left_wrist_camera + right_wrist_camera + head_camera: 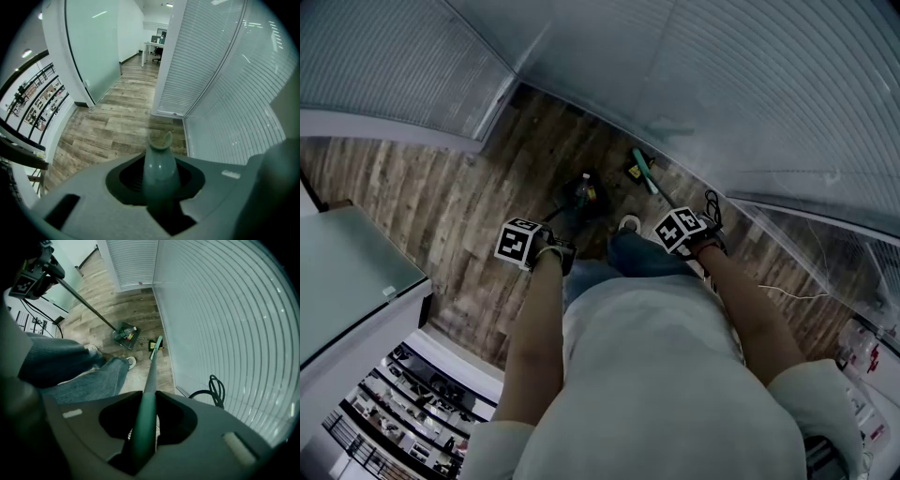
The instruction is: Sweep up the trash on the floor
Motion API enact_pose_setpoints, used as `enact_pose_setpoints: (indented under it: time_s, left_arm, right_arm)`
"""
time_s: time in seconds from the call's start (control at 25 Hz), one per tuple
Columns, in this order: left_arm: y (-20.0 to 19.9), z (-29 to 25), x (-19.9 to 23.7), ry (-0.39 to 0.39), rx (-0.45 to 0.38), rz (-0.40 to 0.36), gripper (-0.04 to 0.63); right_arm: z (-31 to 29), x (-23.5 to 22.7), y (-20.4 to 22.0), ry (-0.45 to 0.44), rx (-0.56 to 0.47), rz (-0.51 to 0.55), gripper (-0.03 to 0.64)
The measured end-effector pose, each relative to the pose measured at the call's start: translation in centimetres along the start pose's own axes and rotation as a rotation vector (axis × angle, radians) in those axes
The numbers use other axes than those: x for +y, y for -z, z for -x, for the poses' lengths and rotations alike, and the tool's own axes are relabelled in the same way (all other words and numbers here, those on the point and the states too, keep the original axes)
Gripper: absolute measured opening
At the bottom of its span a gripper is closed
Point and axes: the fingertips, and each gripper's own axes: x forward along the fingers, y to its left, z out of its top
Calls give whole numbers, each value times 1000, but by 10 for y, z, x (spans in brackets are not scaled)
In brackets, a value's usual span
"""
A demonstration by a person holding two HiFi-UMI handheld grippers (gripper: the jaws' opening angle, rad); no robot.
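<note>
- Wood-plank floor [422, 206] in a corner closed in by a glass wall [225, 310] with blinds; a black cable [213, 389] lies coiled at the wall's foot.
- Left gripper [159, 190]: jaws closed on the top end of the dustpan's long pole [159, 166]. This keeps the dustpan [125, 335] propped on the floor ahead of the person's shoes.
- Right gripper [143, 427]: jaws clamped round the green broom [150, 380] high on its stick. The stick slants down so that its head reaches the floor beside the wall.
- Trash [128, 336]: several small pieces already sit in the dustpan. A yellow-and-black scrap [152, 346] lies at the broom head, just beside the pan and apparently still outside it.
- Judgement: the pan's mouth faces the broom, so a short stroke towards it would gather the remaining scrap; the sweep looks nearly finished.
</note>
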Motion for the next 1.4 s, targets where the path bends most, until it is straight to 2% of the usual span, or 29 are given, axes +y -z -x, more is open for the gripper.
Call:
enact_pose_setpoints:
  time_s: [0.36, 0.8, 1.0, 1.4]
  left_arm:
    - [2, -1, -4, -3, -11, 5, 97]
    - [7, 2, -6, 6, -17, 10, 101]
    - [9, 1, -7, 11, -20, 12, 104]
    - [9, 1, -8, 14, -24, 9, 106]
  right_arm:
    - [6, 39, -8, -56, -27, 32, 97]
    - [18, 77, -20, -175, -68, 62, 97]
    - [21, 83, -21, -169, -72, 97, 97]
    - [38, 96, -15, -273, -97, 57, 97]
